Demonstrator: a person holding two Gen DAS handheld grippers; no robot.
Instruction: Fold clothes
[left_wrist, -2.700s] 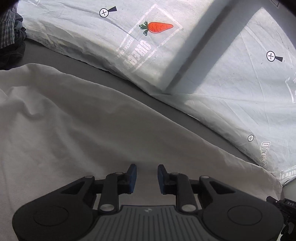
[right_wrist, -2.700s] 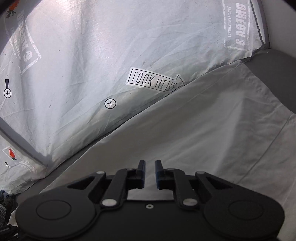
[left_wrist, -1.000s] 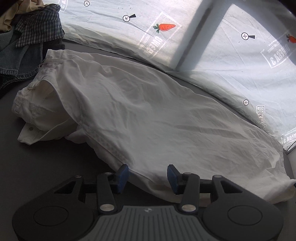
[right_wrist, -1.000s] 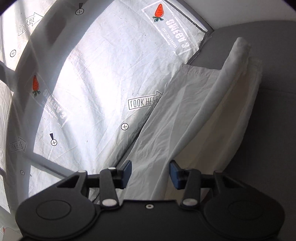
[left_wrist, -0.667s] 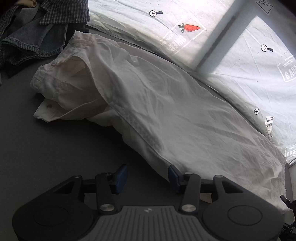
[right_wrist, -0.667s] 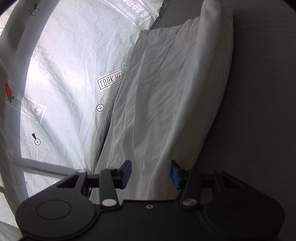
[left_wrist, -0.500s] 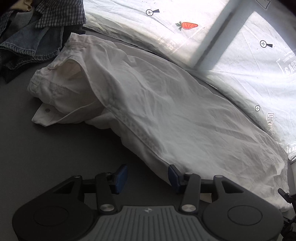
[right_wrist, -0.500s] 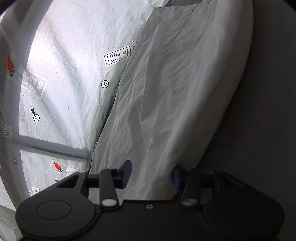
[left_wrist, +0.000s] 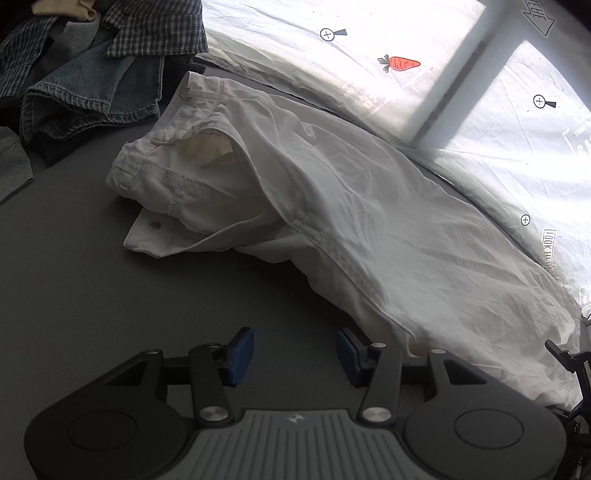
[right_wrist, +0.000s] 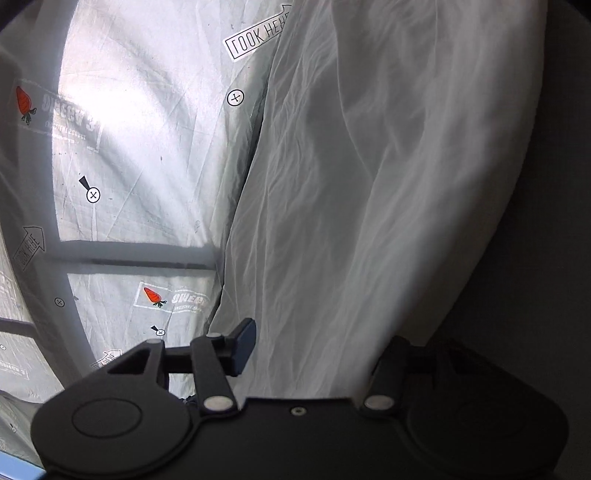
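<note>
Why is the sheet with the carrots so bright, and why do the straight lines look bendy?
Left wrist view: sunlight washes out the printed sheet, a dark bar of shadow crosses it, and the white trousers lie dimmer. Right wrist view: the same glare on the sheet, shadow bars look curved by the fisheye lens, and the trousers look slightly smeared.

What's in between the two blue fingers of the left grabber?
Only bare dark grey surface, seen in the left wrist view. The left gripper is open, and the white trousers lie just beside its right finger, not between them.
</note>
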